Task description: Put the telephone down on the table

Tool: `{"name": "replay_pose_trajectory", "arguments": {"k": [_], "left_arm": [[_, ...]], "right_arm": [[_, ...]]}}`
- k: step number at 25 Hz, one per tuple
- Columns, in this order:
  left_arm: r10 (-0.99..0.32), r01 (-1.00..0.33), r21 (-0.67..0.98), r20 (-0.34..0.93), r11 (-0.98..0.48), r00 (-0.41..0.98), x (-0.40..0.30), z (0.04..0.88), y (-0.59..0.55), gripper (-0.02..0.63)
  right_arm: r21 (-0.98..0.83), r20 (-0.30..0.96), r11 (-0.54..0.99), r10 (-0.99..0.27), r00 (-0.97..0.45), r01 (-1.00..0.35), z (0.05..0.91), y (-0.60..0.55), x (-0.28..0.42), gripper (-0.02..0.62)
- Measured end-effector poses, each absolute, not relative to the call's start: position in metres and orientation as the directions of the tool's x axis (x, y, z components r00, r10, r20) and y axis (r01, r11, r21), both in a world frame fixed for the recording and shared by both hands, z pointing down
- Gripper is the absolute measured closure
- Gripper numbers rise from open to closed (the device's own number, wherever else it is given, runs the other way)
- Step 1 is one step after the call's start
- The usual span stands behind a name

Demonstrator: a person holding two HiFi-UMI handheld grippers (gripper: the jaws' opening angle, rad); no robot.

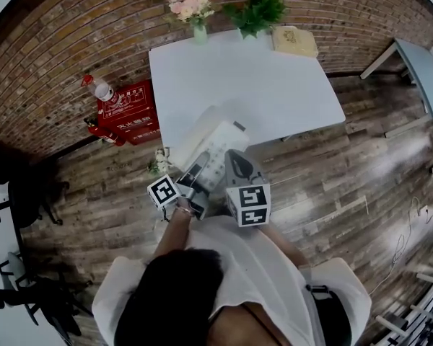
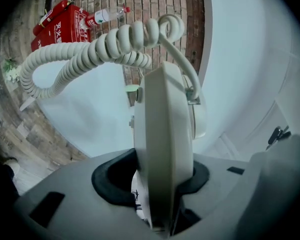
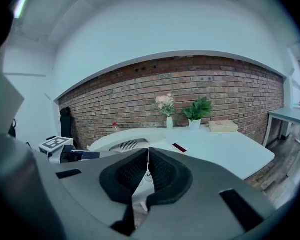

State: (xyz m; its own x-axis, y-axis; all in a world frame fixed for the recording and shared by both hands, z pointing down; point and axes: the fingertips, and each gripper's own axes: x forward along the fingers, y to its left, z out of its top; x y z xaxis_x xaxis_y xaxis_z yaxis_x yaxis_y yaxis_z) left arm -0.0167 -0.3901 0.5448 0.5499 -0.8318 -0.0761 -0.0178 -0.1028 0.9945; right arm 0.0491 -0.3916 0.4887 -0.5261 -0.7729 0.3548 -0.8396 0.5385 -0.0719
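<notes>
Brick wall [image 1: 72, 27] behind white table [image 1: 274, 92]; floor [image 1: 346, 186] seemingly wooden planks.

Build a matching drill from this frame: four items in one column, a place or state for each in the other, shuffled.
Items:
1 telephone
2 right claw
3 beige box
4 red cabinet

Place or state:
A shut, nothing in it
B on the floor, left of the table
C gripped in the left claw
D far right corner of the table

Pairs: 1-C, 2-A, 3-D, 4-B
</notes>
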Motion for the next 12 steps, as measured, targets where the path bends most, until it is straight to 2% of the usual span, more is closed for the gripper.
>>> {"name": "replay_pose_trajectory", "arguments": {"k": [12], "left_arm": [[-0.846,-0.023,0.998,-0.03,-0.05,0.532,0.007,0.567,-0.424,0.422]], "right_arm": [[-0.085,0.363,0.549,-0.76,-0.539,-0.831,0.498,-0.438,0.075,0.569]]}}
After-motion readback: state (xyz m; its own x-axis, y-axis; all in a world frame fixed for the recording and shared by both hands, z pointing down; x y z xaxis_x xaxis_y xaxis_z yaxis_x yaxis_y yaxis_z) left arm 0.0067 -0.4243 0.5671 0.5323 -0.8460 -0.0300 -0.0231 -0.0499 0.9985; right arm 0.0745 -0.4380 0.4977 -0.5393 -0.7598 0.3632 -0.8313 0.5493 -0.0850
